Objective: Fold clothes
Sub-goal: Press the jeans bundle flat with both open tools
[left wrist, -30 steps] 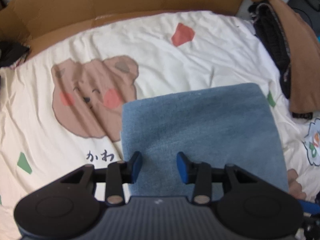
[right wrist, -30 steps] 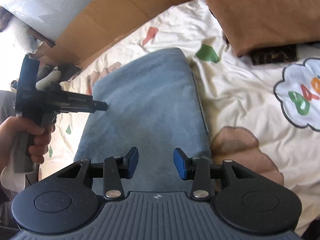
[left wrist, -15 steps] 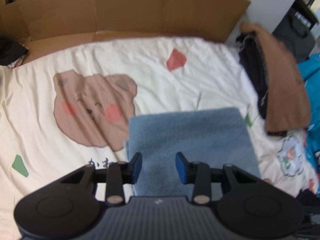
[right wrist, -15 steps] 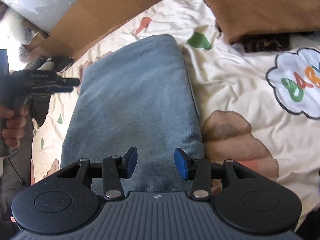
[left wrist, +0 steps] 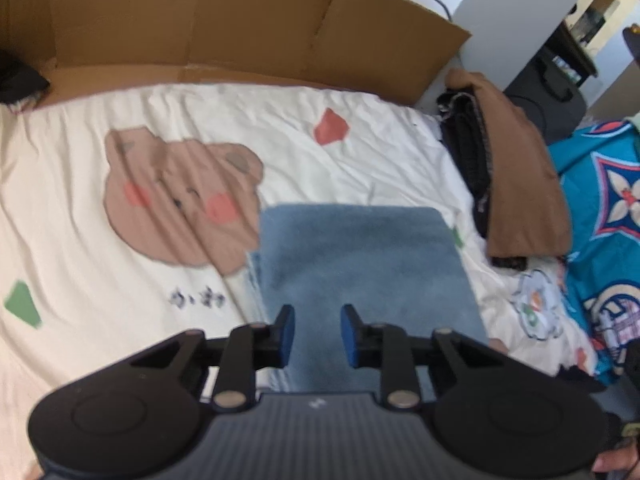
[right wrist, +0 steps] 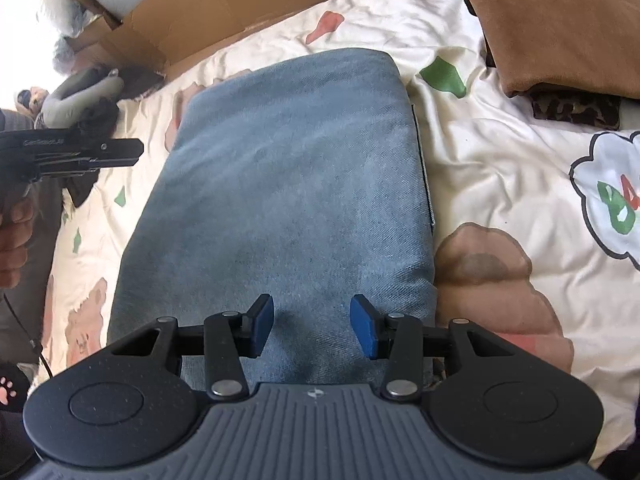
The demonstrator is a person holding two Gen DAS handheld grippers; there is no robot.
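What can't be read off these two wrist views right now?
- Near edge of the folded blue garment: both views, covered by the claw bodies.
- Black items under the brown garment: left wrist view, mostly covered; type unclear.
- Print under the bear face: left wrist view, motion-blurred.
- Cloud print: right wrist view, cut by the right edge.
- Left claw closing, nothing between: contact with cloth unclear.
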